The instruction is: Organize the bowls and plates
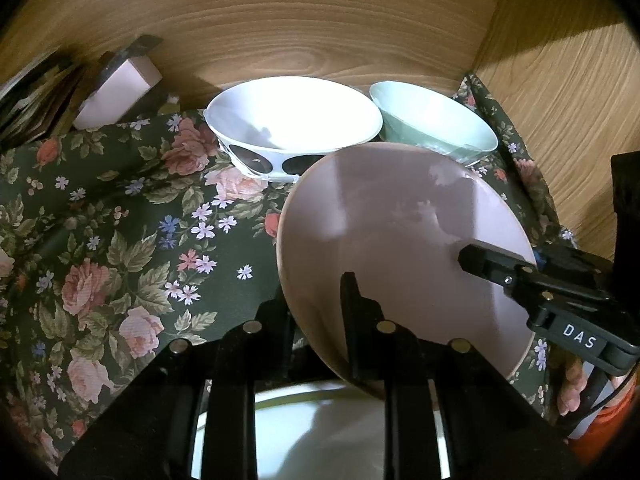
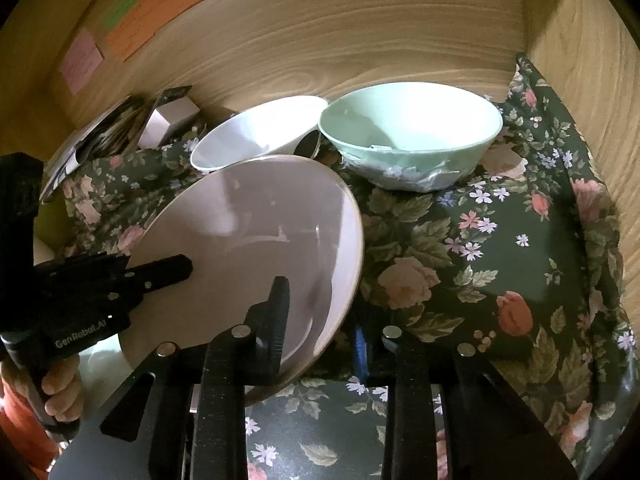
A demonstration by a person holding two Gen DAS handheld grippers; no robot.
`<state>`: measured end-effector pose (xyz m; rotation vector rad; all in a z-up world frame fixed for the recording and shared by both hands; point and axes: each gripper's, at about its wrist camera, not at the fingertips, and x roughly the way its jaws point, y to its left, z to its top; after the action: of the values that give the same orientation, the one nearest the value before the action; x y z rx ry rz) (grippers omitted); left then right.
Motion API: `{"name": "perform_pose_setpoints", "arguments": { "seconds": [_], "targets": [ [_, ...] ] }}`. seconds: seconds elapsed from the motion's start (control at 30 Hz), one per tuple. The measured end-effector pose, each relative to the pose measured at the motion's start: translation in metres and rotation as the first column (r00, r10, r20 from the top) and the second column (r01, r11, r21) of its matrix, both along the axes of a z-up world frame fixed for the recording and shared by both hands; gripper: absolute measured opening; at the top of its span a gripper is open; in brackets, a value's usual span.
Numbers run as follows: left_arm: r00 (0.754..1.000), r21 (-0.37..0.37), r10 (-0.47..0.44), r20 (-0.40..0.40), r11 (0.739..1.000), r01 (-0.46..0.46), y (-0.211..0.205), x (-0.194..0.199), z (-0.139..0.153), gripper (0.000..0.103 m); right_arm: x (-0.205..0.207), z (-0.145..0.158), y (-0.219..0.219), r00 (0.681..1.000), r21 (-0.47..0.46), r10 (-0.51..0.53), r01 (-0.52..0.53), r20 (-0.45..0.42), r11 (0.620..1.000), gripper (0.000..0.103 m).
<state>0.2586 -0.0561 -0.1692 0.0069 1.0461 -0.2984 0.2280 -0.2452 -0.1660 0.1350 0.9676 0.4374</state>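
Two tools, left tool (image 1: 320, 312) and right tool (image 2: 320, 312), are clamping the tilted pink plate (image 1: 400, 240), leaving both bowls ahead, white bowl (image 1: 292, 120) and green bowl (image 2: 412, 128), unstacked.

Both grippers pinch the tilted pink plate (image 1: 384, 232): left gripper (image 1: 324, 308) clamped on its near rim, right gripper (image 2: 316, 304) on the opposite edge, both angled downward.
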Motion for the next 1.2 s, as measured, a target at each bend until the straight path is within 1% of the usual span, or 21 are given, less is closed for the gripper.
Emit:
{"name": "perform_pose_setpoints", "arguments": {
  "seconds": [0.07,0.3,0.6,0.97,1.2],
  "targets": [
    [1.000,0.007,0.001,0.009,1.000,-0.001,-0.002,-0.001,0.002,0.021,-0.001,0.002,-0.001,1.000,-0.004,-0.004,0.004,0.005,1.000,0.025],
    [1.000,-0.021,0.009,0.029,1.000,-0.008,0.003,-0.007,0.013,0.021,-0.012,0.020,-0.004,0.998,0.003,-0.022,0.022,0.054,1.000,0.025],
    [0.995,-0.036,0.026,0.098,0.999,-0.022,0.013,-0.022,0.041,0.021,-0.026,0.047,0.004,0.992,0.013,-0.011,0.009,0.129,1.000,0.025],
    [0.982,-0.056,0.098,0.164,0.994,-0.090,0.041,-0.053,0.064,0.021,-0.037,0.065,0.034,0.984,0.033,0.059,-0.065,0.169,0.997,0.025],
    [0.967,-0.057,0.155,0.200,0.988,-0.146,0.066,-0.073,0.077,0.021,-0.045,0.073,0.059,0.975,0.048,0.116,-0.127,0.188,0.991,0.025]
  ]
}}
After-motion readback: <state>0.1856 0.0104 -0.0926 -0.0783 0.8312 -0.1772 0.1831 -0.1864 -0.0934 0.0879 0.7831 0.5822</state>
